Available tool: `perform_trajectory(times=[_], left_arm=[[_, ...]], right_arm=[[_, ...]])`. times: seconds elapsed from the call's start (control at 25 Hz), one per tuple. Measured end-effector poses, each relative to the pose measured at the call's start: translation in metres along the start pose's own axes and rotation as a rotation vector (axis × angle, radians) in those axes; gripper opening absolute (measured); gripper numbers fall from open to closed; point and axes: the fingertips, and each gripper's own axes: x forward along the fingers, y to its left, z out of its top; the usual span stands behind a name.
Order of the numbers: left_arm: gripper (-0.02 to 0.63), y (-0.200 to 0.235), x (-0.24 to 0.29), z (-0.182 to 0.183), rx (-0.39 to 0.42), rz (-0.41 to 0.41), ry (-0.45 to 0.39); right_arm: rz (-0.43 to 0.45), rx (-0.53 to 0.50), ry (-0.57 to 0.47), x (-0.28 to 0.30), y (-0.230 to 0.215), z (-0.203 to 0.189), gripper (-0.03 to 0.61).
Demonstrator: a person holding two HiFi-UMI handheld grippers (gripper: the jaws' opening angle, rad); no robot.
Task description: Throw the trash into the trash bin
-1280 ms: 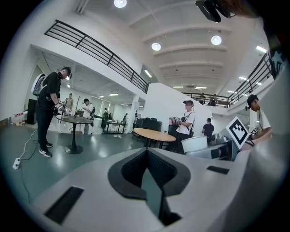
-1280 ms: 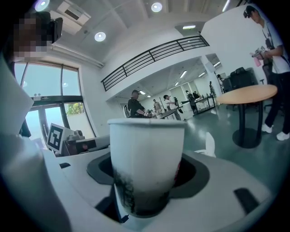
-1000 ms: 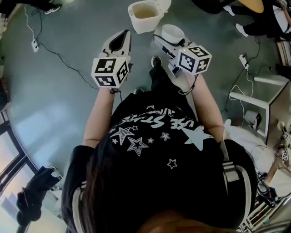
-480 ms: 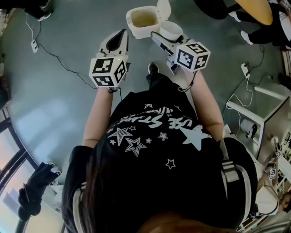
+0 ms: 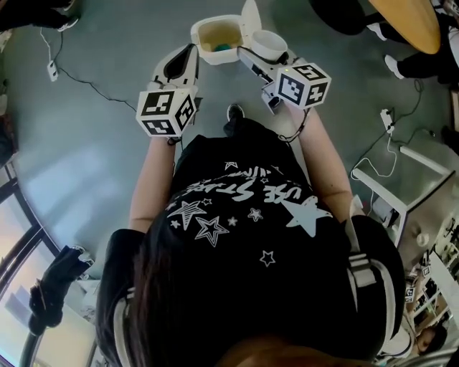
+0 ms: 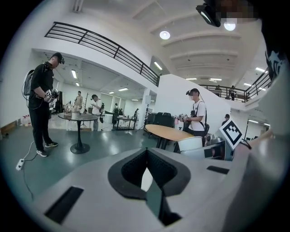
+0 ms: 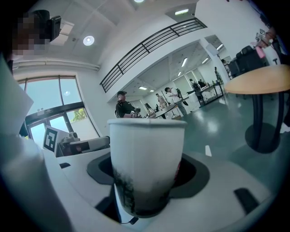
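White cup (image 5: 271, 44), clamped in right gripper (image 5: 262, 60), now closer to trash bin (image 5: 197, 34).

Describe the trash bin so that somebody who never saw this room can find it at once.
Look at the grey-green floor in front of the person. There stands the trash bin, a white square box with its lid tipped up. Unlike the round white paper cup held in the right gripper beside it, it is yellowish inside with a small teal item.
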Motion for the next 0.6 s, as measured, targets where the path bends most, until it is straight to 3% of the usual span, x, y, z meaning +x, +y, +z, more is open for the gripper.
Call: perform_trajectory(times=[0.24,0.6], left_arm=[[0.011,0.004,0.007,-0.011,-0.006,0.023,0.009],[0.011,0.039,0.035,-0.009,-0.03,0.022,0.018]], right_arm=[[0.019,-0.038,0.028,0.011,-0.013,0.002,0.301],[-0.019,-0.013,0.058,0.037,-0.029,0.006,0.301]])
